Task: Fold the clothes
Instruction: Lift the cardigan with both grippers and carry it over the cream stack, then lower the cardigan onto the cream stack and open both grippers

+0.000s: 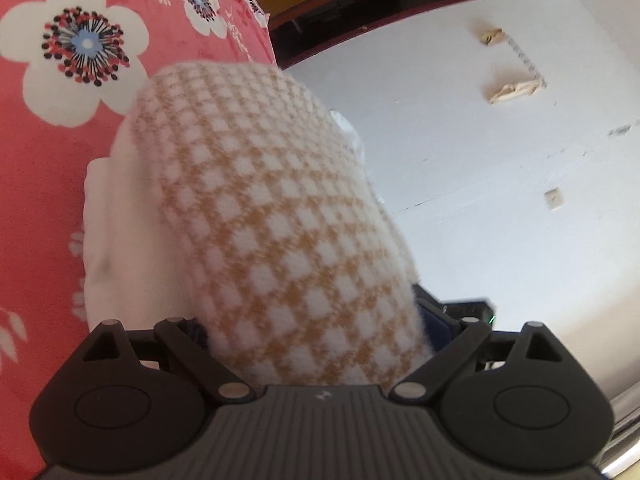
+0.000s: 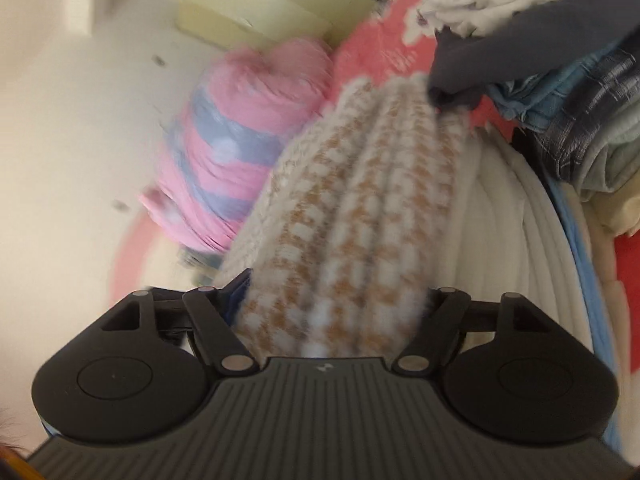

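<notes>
Checked orange-and-white knit garment [image 1: 256, 216] bunched in thick roll, filling space between both grippers, over pink floral bedsheet [image 1: 60, 168].

Left gripper [image 1: 316, 344]: linkage spread wide, roll sits between jaws; fingertips buried under fabric, cannot tell if pads press.

Right gripper [image 2: 332, 320]: same, spread wide round roll, grip unclear.

Left view alone shows white wall [image 1: 500, 180] and dark doorway.

Right view alone shows pink-and-blue striped bundle [image 2: 236, 152], cream folded stack [image 2: 516, 248], heap of 3 or more garments [image 2: 580, 92].

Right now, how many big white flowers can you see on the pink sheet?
3 whole ones in the left wrist view: the largest at far left, one at top centre, one partly cut at the sheet's edge. Folded clothes may hide more.
</notes>
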The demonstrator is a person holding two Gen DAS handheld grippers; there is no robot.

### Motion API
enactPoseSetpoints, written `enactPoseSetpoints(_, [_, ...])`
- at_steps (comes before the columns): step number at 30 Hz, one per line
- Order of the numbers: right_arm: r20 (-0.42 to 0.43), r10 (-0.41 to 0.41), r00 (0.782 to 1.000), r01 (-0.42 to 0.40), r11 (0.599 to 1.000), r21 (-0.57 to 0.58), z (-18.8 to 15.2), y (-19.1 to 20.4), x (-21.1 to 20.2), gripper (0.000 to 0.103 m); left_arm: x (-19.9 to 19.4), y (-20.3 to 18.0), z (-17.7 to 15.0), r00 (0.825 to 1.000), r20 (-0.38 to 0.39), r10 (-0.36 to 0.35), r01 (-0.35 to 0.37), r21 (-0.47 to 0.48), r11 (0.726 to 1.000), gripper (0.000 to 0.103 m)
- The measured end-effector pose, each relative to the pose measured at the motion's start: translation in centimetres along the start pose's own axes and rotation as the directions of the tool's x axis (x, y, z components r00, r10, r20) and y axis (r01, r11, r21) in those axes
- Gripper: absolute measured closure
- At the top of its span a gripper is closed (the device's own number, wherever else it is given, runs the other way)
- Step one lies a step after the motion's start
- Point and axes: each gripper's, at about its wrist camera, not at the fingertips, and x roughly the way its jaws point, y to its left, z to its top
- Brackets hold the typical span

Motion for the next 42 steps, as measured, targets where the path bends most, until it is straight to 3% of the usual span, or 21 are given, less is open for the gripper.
enactPoseSetpoints(3, [0.075, 0.001, 0.997, -0.002, 1.0, 0.012, -0.8, -0.5, -3.0, 0.024, -1.6, 0.4, 0.1, 1.0, 0.008, -0.029, 0.029, -0.012, 1.0, 0.009])
enactPoseSetpoints(6, [0.159, -0.082, 0.984, 0.079, 0.997, 0.024, -1.9, -0.3, -6.1, 0.023, -4.9, 1.0, -0.7, 0.996, 0.067, -0.05, 0.05, 0.005, 0.999, 0.009])
enactPoseSetpoints(9, [0.281, -0.219, 0.934, 0.237, 0.971, -0.032, -3.3, 2.1, -9.0, 0.025, -7.9, 1.2, -1.3, 0.99, 0.141, -0.013, 0.008, 0.04, 0.999, 0.009])
enactPoseSetpoints(12, [0.4, -0.258, 0.88, 0.331, 0.935, -0.124, -5.7, 5.4, -10.6, 0.031, -9.6, -0.6, -1.2, 0.976, 0.215, 0.046, -0.077, 0.138, 0.987, 0.009])
enactPoseSetpoints(14, [0.439, -0.209, 0.874, 0.333, 0.916, -0.225, -7.3, 8.2, -10.2, 0.033, -8.9, -3.0, -0.1, 0.973, 0.228, 0.038, -0.09, 0.222, 0.971, 0.009])
enactPoseSetpoints(16, [0.461, -0.155, 0.874, 0.335, 0.879, -0.339, -8.8, 11.2, -9.1, 0.034, -6.7, -5.6, 1.2, 0.973, 0.229, 0.042, -0.118, 0.331, 0.936, 0.009])
enactPoseSetpoints(19, [0.478, -0.131, 0.869, 0.39, 0.775, -0.497, -10.5, 14.6, -6.7, 0.035, -2.1, -8.3, 3.3, 0.974, 0.21, 0.083, -0.172, 0.452, 0.875, 0.009])
enactPoseSetpoints(20, [0.486, -0.127, 0.865, 0.406, 0.746, -0.527, -11.0, 15.0, -6.0, 0.035, -0.3, -8.4, 4.0, 0.974, 0.194, 0.113, -0.192, 0.46, 0.867, 0.01])
enactPoseSetpoints(24, [0.481, -0.232, 0.845, 0.479, 0.728, -0.49, -12.4, 11.8, -3.4, 0.039, 4.9, -6.2, 6.2, 0.96, 0.13, 0.247, -0.279, 0.471, 0.837, 0.011])
enactPoseSetpoints(26, [0.52, -0.289, 0.803, 0.554, 0.682, -0.477, -14.1, 9.0, -2.2, 0.038, 5.2, -5.4, 6.8, 0.965, 0.105, 0.241, -0.262, 0.449, 0.854, 0.011])
enactPoseSetpoints(28, [0.554, -0.266, 0.789, 0.56, 0.683, -0.469, -15.2, 7.6, -2.2, 0.038, 5.0, -5.4, 7.1, 0.968, 0.099, 0.229, -0.249, 0.447, 0.859, 0.011])
enactPoseSetpoints(32, [0.589, -0.268, 0.762, 0.577, 0.694, -0.431, -15.5, 8.8, -3.1, 0.038, 2.1, -7.2, 5.6, 0.947, 0.173, 0.27, -0.32, 0.468, 0.824, 0.012])
enactPoseSetpoints(35, [0.64, -0.261, 0.723, 0.601, 0.693, -0.397, -16.7, 11.0, -4.2, 0.037, -2.2, -8.9, 3.6, 0.938, 0.265, 0.223, -0.331, 0.499, 0.801, 0.01])
enactPoseSetpoints(37, [0.659, -0.222, 0.718, 0.587, 0.703, -0.402, -18.9, 12.8, -5.6, 0.033, -6.1, -9.7, 1.1, 0.933, 0.312, 0.181, -0.324, 0.503, 0.801, 0.007])
enactPoseSetpoints(40, [0.656, -0.239, 0.716, 0.609, 0.674, -0.419, -23.3, 14.8, -6.1, 0.021, -11.3, -10.1, -3.4, 0.925, 0.343, 0.162, -0.324, 0.493, 0.807, 0.002])
enactPoseSetpoints(42, [0.639, -0.276, 0.718, 0.628, 0.653, -0.423, -26.4, 15.5, -5.6, 0.014, -14.0, -10.1, -6.9, 0.898, 0.394, 0.194, -0.378, 0.468, 0.799, 0.001])
